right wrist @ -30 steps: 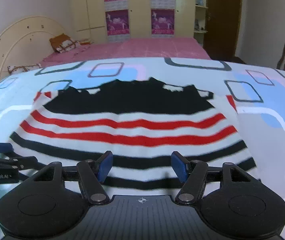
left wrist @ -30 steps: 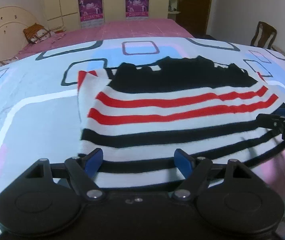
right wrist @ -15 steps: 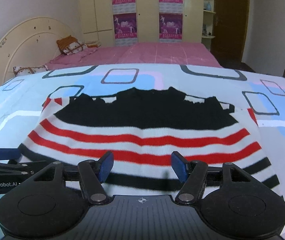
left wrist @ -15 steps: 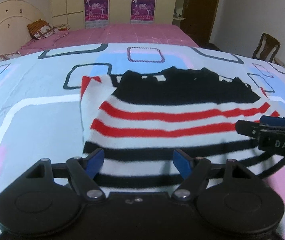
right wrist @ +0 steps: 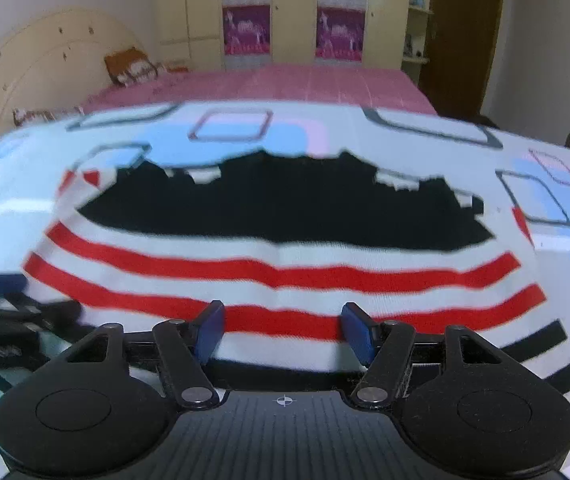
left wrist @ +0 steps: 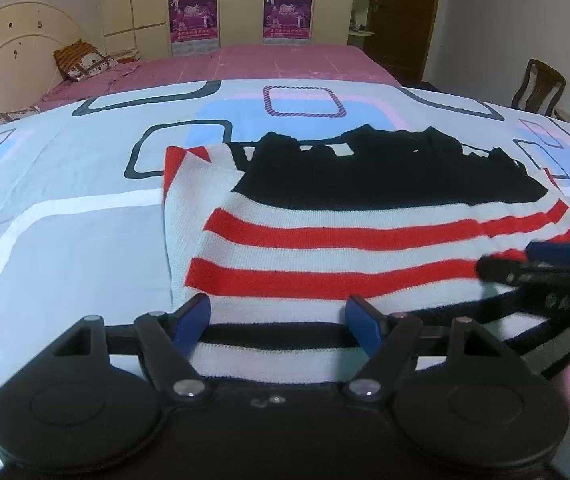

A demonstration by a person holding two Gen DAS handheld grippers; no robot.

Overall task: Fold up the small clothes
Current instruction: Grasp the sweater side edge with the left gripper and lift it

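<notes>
1. A small striped sweater (left wrist: 345,240) lies flat on a bed with a patterned bedsheet (left wrist: 65,248); it fills the middle of both wrist views; its black top part is toward the upper middle of each frame, its red stripes cross the middle, and its black stripes run near the bottom.

2. The left gripper (left wrist: 279,318) hangs over the near black stripes, low in the left wrist view; its jaws are spread apart and grip nothing; the cloth shows plainly between the blue pads.

3. The right gripper (right wrist: 283,330) hangs over the lower red stripe, low in the right wrist view; its jaws are also spread apart with nothing in them; the same gripper pokes in at the right edge of the left wrist view, over the sweater's right side.

4. My guess is that the near hem must be pinched next and lifted over to the far side.

5. What could go wrong, as I judge it:
   - the jaws may pinch only the top layer, because the knit is folded double at the left edge, so the layers would pull apart;
   - they may grab the bedsheet too, because the sweater lies flat on it;
   - one side may lift higher than the other, which would make a crooked fold;
   - the right view is blurred, so the exact spot is hard to tell.
</notes>
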